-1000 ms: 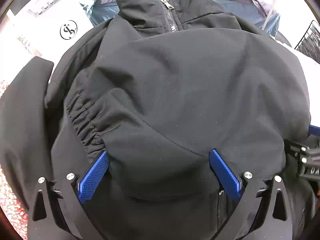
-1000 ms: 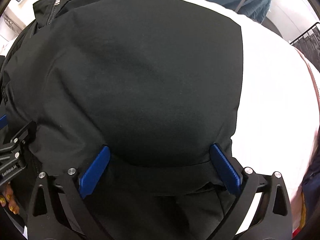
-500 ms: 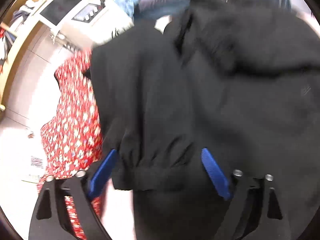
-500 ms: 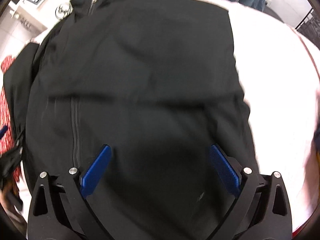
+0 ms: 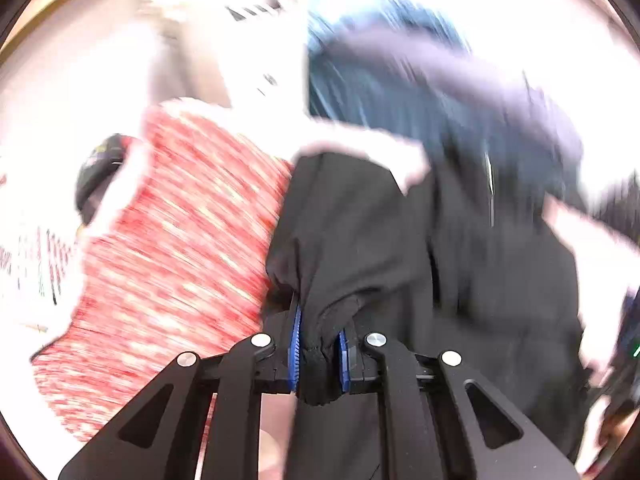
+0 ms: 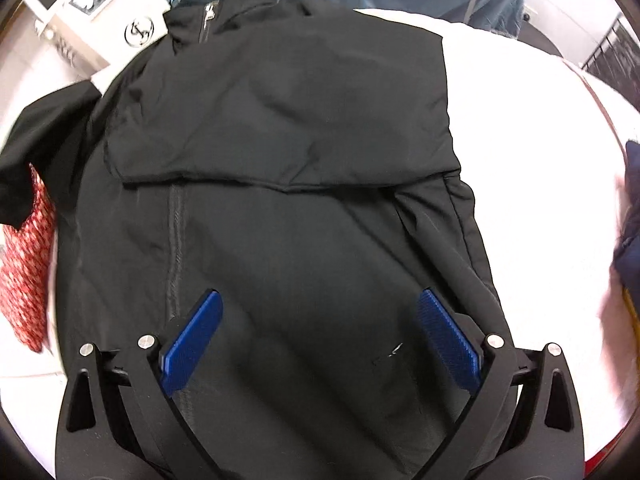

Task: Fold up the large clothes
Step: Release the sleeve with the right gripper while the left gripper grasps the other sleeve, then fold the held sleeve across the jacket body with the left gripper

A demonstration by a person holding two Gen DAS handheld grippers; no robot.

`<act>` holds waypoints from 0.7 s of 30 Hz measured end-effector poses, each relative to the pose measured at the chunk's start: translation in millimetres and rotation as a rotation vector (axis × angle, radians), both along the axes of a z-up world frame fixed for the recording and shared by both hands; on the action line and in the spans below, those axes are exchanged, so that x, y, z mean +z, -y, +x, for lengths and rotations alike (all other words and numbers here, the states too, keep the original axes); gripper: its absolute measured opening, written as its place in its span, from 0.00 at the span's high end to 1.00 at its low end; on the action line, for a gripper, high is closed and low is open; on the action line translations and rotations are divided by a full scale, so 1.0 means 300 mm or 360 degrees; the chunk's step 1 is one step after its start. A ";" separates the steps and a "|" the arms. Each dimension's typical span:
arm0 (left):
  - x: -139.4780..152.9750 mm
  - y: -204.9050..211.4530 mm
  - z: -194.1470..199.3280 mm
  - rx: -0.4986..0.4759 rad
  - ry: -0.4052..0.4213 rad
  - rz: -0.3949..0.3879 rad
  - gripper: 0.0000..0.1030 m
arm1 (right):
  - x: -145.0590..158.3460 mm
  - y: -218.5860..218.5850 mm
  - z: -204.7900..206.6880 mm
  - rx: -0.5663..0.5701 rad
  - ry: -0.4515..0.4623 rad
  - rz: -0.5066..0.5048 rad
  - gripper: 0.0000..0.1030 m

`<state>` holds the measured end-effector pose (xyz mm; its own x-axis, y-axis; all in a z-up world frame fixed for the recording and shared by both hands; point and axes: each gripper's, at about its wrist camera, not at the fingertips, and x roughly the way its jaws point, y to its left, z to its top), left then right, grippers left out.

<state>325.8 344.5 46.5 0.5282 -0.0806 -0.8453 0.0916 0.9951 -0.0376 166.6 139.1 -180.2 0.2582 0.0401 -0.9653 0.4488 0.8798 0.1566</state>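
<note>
Left wrist view: the left gripper (image 5: 319, 354), jaws closing, pinches the black jacket (image 5: 400, 264) cuff beside red patterned fabric (image 5: 172, 248). Only the right view shows the right gripper (image 6: 320, 340) spread wide over the jacket lying folded on a white surface (image 6: 540, 160).

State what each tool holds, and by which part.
Left tool, closing, pinches the black jacket by its gathered sleeve cuff. Right tool holds nothing.
</note>
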 end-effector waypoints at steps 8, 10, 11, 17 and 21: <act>0.436 -0.566 0.101 0.0534 0.0262 0.0014 0.87 | -0.008 -0.026 0.118 0.0054 0.0010 0.0100 0.06; 0.407 -0.648 0.128 0.0625 0.0197 -0.0004 0.87 | 0.004 -0.056 0.110 0.0073 0.0010 0.0110 0.06; 0.380 -0.679 0.135 0.0664 0.0163 -0.0025 0.87 | 0.005 -0.063 0.115 0.0080 0.0010 0.0112 0.06; 0.116 -0.730 0.136 0.0762 -0.0140 0.0007 0.87 | 0.021 -0.069 0.113 0.0083 0.0008 0.0101 0.06; 0.002 -0.576 0.060 0.0589 -0.0308 -0.0239 0.88 | 0.020 -0.054 0.103 0.0064 -0.0005 0.0102 0.06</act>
